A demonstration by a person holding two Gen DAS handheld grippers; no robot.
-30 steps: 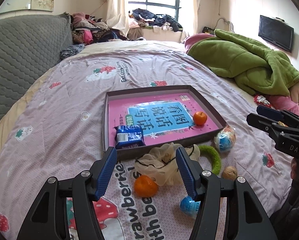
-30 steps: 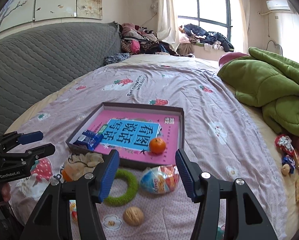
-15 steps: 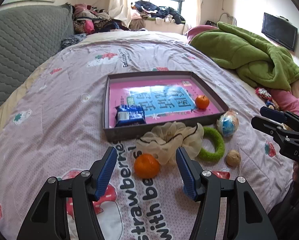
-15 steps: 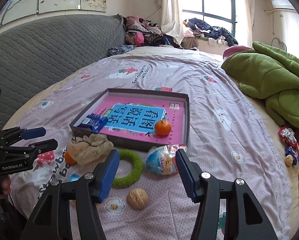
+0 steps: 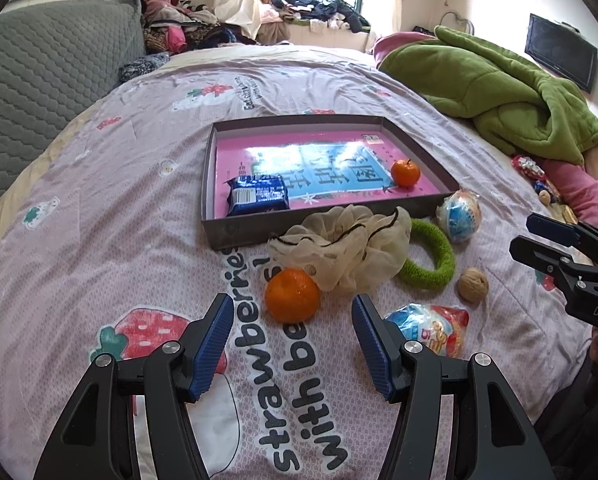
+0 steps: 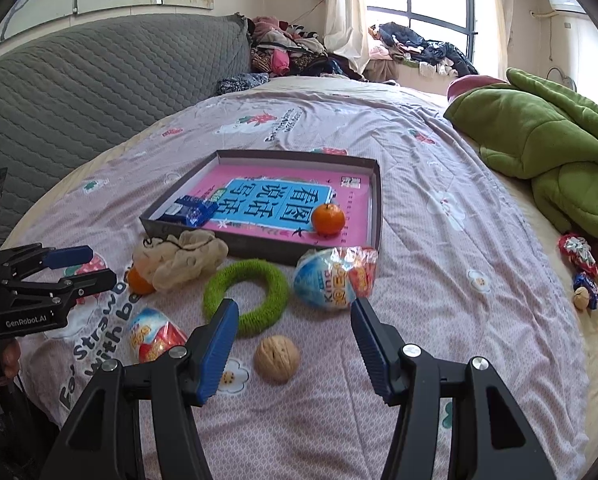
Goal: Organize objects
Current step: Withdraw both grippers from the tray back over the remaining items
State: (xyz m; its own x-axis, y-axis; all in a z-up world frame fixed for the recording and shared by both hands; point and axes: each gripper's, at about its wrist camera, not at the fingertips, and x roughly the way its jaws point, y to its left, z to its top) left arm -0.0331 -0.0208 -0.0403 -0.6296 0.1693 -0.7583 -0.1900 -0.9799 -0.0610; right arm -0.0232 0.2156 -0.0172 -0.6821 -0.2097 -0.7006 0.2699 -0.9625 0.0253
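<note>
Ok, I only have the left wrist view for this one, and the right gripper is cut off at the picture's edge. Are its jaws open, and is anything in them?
Observer: Open, with nothing in them. In its own view the right gripper has its fingers spread and touches nothing.
Operator: What is it lined up with?
Observer: The walnut. It lies on the bedspread in the gap between the two fingers, untouched.
Operator: From here the scrunchie seems to cover part of the green ring. Does it?
Observer: No. From the right side the green ring shows whole, and the scrunchie lies beside it, not over it.
</note>
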